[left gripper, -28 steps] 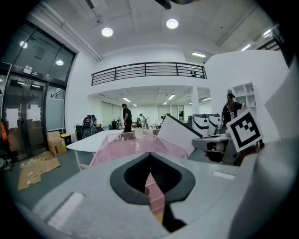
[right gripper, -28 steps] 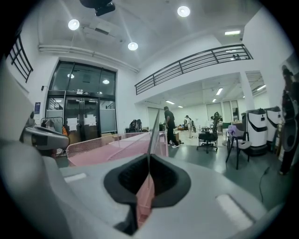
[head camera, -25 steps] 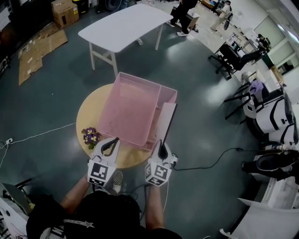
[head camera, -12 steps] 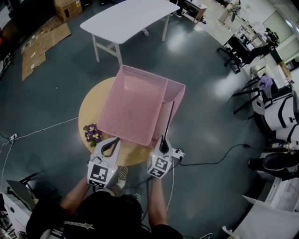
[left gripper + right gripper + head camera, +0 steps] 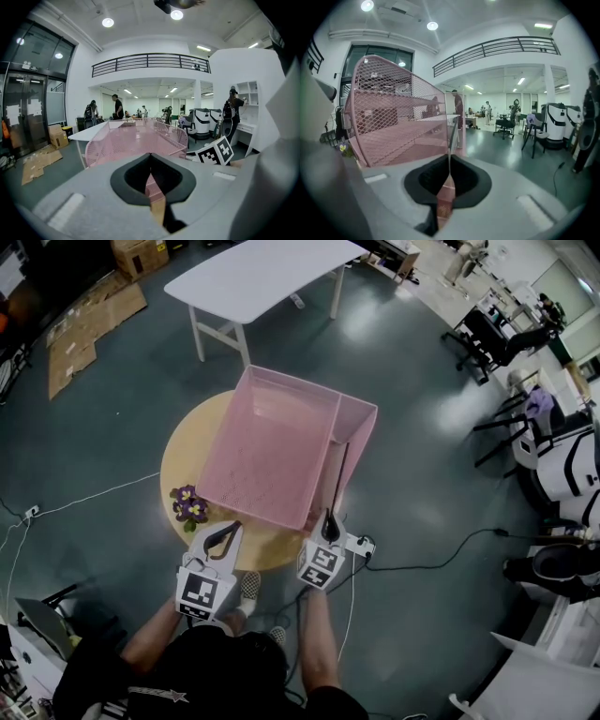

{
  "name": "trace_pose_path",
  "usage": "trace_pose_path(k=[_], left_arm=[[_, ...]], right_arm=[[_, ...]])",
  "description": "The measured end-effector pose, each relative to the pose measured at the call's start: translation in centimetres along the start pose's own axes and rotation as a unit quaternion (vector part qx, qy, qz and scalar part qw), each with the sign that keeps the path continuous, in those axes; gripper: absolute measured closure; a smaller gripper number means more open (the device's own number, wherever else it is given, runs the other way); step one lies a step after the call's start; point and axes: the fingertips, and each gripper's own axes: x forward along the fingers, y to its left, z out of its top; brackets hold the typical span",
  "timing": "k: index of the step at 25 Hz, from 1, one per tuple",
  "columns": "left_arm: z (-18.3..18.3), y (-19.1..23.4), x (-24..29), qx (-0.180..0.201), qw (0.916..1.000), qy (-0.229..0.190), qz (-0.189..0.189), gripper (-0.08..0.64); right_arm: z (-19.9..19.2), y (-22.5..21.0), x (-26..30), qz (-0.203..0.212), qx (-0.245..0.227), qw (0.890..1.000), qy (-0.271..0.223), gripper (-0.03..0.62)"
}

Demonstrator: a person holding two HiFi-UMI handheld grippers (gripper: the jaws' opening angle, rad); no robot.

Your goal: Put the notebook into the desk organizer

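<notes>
A pink mesh desk organizer [image 5: 267, 456] stands on a round wooden table [image 5: 183, 460]. It has a wide compartment and a narrow one along its right side. My right gripper [image 5: 328, 526] is shut on the near end of a thin notebook [image 5: 338, 474]. The notebook stands on edge and reaches over the narrow right compartment. In the right gripper view the notebook [image 5: 451, 136] shows as a thin upright line rising from the closed right gripper [image 5: 449, 176], with the organizer [image 5: 393, 122] just left of it. My left gripper [image 5: 230, 526] is shut and empty at the organizer's near left corner [image 5: 136, 140].
A small pot of purple flowers [image 5: 189, 505] sits on the table at the organizer's near left. A white table [image 5: 262, 273] stands beyond, with flattened cardboard [image 5: 84, 320] on the floor to the left. A power strip [image 5: 361, 545] and cables lie at right, near office chairs [image 5: 497, 334].
The notebook has turned from showing its pale cover to standing on edge over the right compartment. My right gripper has edged forward with it. The left gripper has stayed put.
</notes>
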Motion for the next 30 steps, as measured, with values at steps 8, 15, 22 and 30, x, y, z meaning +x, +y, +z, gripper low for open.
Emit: trace_pose_path(k=[8,15,22,30], left_arm=[[-0.7,-0.3,-0.6,-0.004,0.9999,0.013,0.002,0.549],[-0.8,-0.1,-1.3,-0.002,0.9999,0.012,0.012,0.549],[-0.7,-0.2,-2.2,-0.002,0.9998,0.009,0.019,0.549],[0.8,-1.4,-3.9,0.004,0.9996,-0.015,0.024,0.549]], right_arm=[[-1.4,-0.5,1.2,-0.003,-0.01,1.0,0.021,0.58],[-1.2,-0.7,1.3,-0.008,-0.005,1.0,0.02,0.578],[-0.2,0.0,0.5,0.014,-0.001,1.0,0.018,0.41],[3.0,-0.3,-2.3,0.021,-0.006,1.0,-0.017,0.405]])
